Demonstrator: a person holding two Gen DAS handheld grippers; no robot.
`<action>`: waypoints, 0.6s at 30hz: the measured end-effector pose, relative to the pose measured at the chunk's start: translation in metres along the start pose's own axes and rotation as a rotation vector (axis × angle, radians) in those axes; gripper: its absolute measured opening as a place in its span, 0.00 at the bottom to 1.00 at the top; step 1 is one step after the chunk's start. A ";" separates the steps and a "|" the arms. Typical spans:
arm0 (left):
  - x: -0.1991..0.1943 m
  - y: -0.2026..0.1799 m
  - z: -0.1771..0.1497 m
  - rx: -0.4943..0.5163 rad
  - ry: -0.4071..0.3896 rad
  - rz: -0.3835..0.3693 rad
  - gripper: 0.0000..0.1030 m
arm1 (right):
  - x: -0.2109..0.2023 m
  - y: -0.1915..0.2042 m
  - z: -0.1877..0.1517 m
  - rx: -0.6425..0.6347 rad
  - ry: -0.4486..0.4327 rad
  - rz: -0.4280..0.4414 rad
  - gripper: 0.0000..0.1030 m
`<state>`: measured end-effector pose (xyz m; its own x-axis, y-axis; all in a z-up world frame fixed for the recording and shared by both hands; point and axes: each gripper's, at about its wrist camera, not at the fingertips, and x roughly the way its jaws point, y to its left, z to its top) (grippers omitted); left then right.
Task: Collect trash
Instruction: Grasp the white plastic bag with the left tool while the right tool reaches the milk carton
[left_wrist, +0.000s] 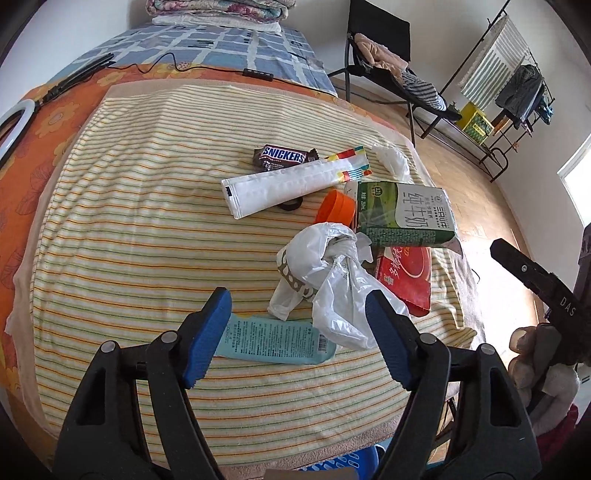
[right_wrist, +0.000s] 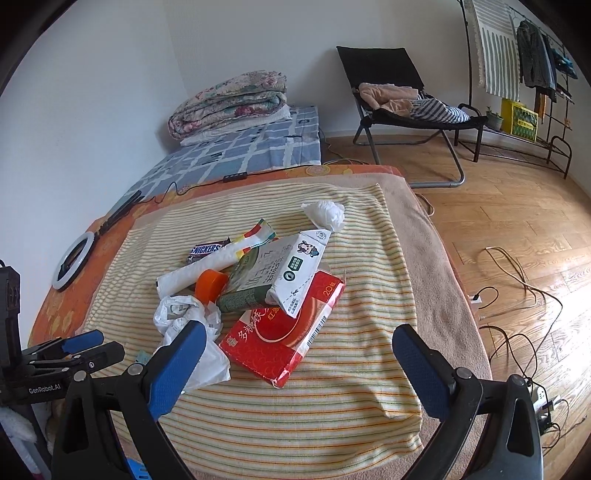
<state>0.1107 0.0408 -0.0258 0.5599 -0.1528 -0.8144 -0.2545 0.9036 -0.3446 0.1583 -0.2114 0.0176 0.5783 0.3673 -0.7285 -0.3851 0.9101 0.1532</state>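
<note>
Surface: a bed covered by a striped towel (left_wrist: 129, 229), with the trash heaped toward its right side in the left wrist view.
Left tongs (left_wrist: 295, 332): spread apart over the near end of the heap, gripping nothing. A teal sachet (left_wrist: 273, 341) lay flat between the blue pads; the right pad overlapped the edge of a crumpled white plastic bag (left_wrist: 332, 280), though whether it touched the bag cannot be told.
Right tongs (right_wrist: 299, 354): wide apart and empty, hovering above the towel with the red tissue pack (right_wrist: 284, 332) lying between and beyond the tips.
Milk carton (right_wrist: 273, 273): green and white, lying on its side and resting partly on the red tissue pack.
Orange cap (right_wrist: 208, 282): just beside the carton, touching the crumpled bag's upper edge.
White paper sleeve (left_wrist: 291, 182): long, with a colourful end, lying diagonally behind the cap.
Snickers wrapper (left_wrist: 284, 157): at the far edge of the heap, just beside the sleeve.
Crumpled tissue (right_wrist: 325, 214): white, lying alone behind the carton.
Person: fingers (left_wrist: 524, 350) gripping the other tool at the right edge of the left wrist view.
Background: a folded quilt (right_wrist: 229, 103), a black folding chair (right_wrist: 399, 92) with clothes, and a wooden floor (right_wrist: 517, 206) with cables.
</note>
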 end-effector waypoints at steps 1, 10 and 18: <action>0.003 0.001 0.004 -0.005 0.000 -0.003 0.72 | 0.006 -0.003 0.005 0.016 0.005 0.006 0.97; 0.035 0.005 0.026 -0.056 0.044 -0.038 0.60 | 0.058 -0.024 0.027 0.153 0.067 0.097 0.83; 0.056 0.004 0.030 -0.053 0.068 -0.029 0.41 | 0.088 -0.025 0.036 0.218 0.105 0.152 0.76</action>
<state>0.1651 0.0477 -0.0584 0.5133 -0.2071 -0.8329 -0.2810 0.8764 -0.3910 0.2447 -0.1946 -0.0268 0.4438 0.4909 -0.7497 -0.2914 0.8702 0.3973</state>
